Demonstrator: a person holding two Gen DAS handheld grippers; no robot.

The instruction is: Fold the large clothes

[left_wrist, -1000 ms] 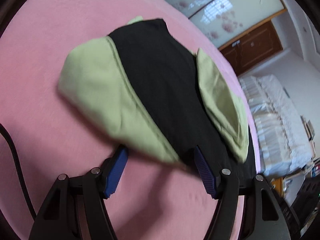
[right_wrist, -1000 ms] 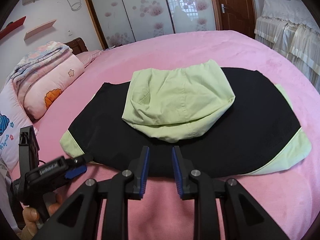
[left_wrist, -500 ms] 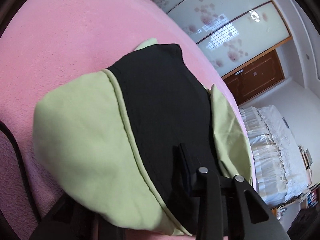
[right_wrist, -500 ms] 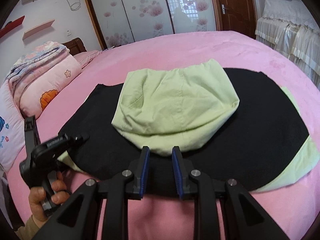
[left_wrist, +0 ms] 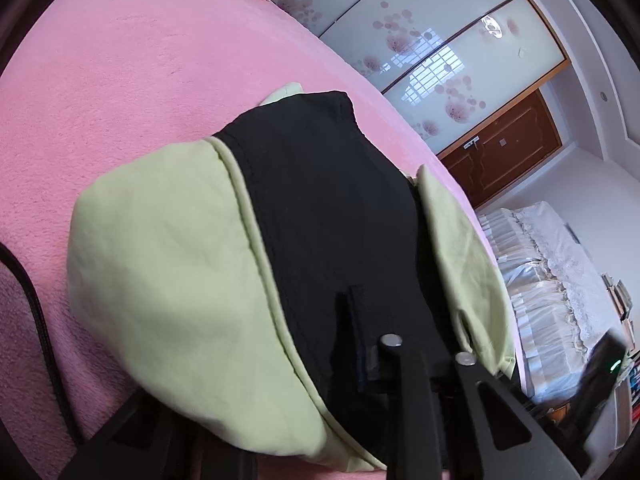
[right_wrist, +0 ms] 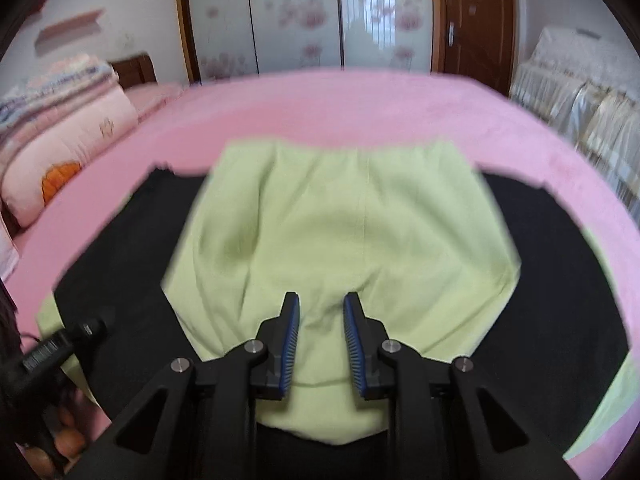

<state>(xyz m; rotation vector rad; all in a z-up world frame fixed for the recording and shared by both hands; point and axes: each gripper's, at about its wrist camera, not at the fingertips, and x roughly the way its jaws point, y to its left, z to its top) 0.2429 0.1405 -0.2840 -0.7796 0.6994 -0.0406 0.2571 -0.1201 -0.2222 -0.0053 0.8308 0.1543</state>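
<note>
Garment (right_wrist: 132, 264): one black top with pale green parts, lying flat across the pink bed (left_wrist: 120, 80), front edge toward both tools. We count one green hood (right_wrist: 352, 220) folded onto the black body, and two green sleeve ends at the outer sides, one left (left_wrist: 168, 280) and one right (right_wrist: 604, 396). A small green tip also peeks out at the far edge in the left wrist view. Left gripper (left_wrist: 320, 328): its jaws have just been closing, and now they are clamped on the near edge of the garment. One finger (left_wrist: 356, 320) lies on top of the black cloth, just beside the green sleeve seam. The other is hidden under the fabric, so we see only one pad there. The right wrist view is blurred, but it shows this tool low at the left with a person's hand (right_wrist: 68, 440) around its handle. Right gripper (right_wrist: 322, 304): the jaws stand a narrow gap apart, both blue pads in plain view, with green hood cloth showing between them. Nothing is pinched. We cannot tell whether the tips touch the hood or sit just above it. Counts: two grippers, three fingers visible out of four. Also one black cable (left_wrist: 36, 320) at the left rim, one stack of folded quilts (right_wrist: 60, 120) at the bed's far left, one brown door (right_wrist: 476, 20), and one run of flowered wardrobe panels (right_wrist: 296, 20).
</note>
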